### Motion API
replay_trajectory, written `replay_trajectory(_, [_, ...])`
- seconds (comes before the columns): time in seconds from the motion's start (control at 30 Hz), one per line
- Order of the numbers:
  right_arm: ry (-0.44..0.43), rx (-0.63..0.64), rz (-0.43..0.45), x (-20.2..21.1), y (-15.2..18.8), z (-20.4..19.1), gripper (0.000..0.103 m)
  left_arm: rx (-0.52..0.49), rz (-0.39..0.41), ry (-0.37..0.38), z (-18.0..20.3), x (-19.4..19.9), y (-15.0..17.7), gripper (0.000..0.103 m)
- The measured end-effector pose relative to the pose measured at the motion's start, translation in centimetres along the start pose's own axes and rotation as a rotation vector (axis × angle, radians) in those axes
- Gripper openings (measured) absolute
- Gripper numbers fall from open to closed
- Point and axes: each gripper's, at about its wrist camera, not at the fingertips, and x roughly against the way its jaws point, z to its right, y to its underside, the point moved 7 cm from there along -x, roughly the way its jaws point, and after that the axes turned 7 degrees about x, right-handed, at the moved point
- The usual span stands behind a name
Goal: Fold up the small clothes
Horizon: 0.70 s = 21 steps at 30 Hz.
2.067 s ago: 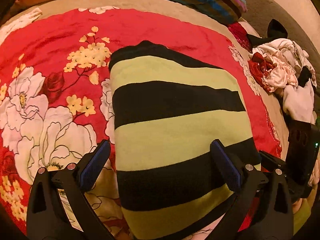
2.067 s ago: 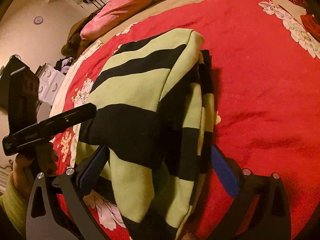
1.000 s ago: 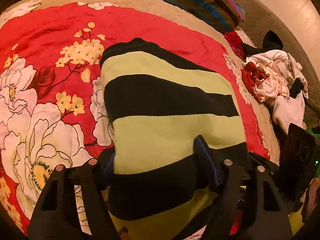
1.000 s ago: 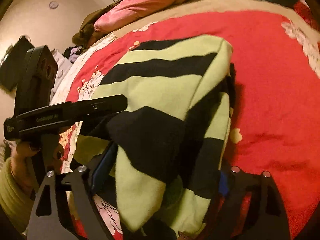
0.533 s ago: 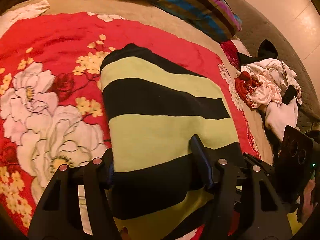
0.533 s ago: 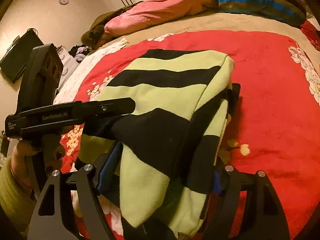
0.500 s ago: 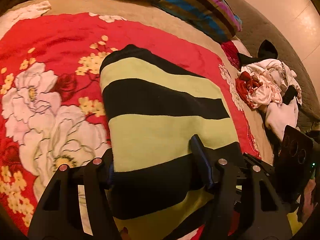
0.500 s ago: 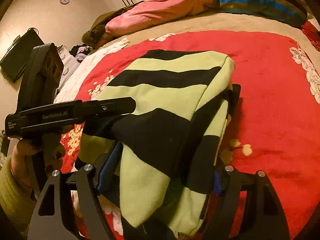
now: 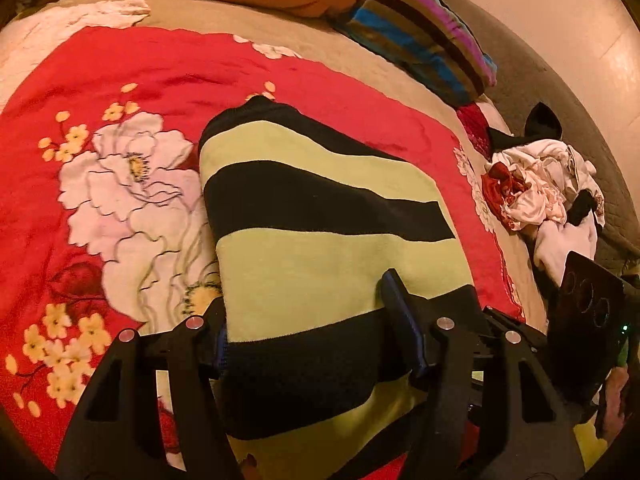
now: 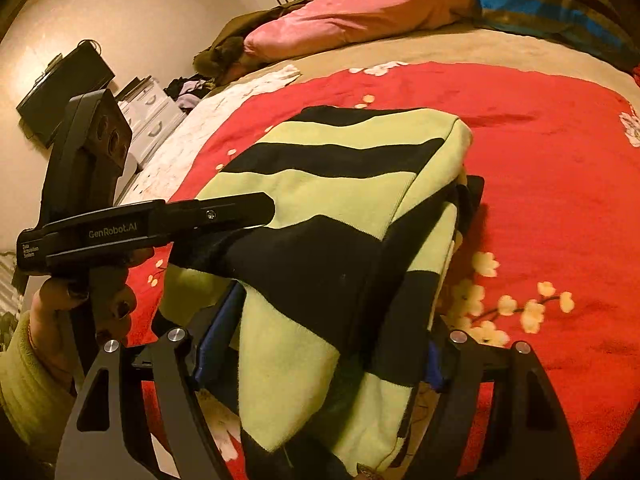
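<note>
A folded garment with black and lime-green stripes (image 9: pixel 320 232) lies on a red floral blanket (image 9: pixel 120 80) on a bed. My left gripper (image 9: pixel 312 320) is shut on the garment's near end, its blue pads pressing both sides. My right gripper (image 10: pixel 320 320) is shut on the garment (image 10: pixel 340 208) at its near edge, where several folded layers bunch between the fingers. The left gripper (image 10: pixel 224 212) shows in the right wrist view, held by a hand, clamped on the left side of the garment.
A heap of white, red and black clothes (image 9: pixel 536 192) lies at the bed's right edge. A striped pillow (image 9: pixel 420 40) and a pink pillow (image 10: pixel 360 12) lie at the head of the bed. White drawers (image 10: pixel 148 116) stand beyond the bed.
Both grippers closed on the striped garment's near end over the last two seconds. Both views have since risen and tilted, and the garment's near end is lifted slightly.
</note>
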Motion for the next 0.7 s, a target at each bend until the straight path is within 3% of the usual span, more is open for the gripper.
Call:
replay_trajectory(0.23, [-0.009, 0.021, -0.006, -1.2, -0.2, -2.0, 0.074, -0.004, 0.017, -0.006, -1.2, 0.9, 0.1, 0.054])
replay_trajectory(0.7, [0.014, 0.022, 0.015, -1.9, -0.7, -2.3, 0.074, -0.023, 0.018, -0.032, -1.8, 0.6, 0.0, 0.054])
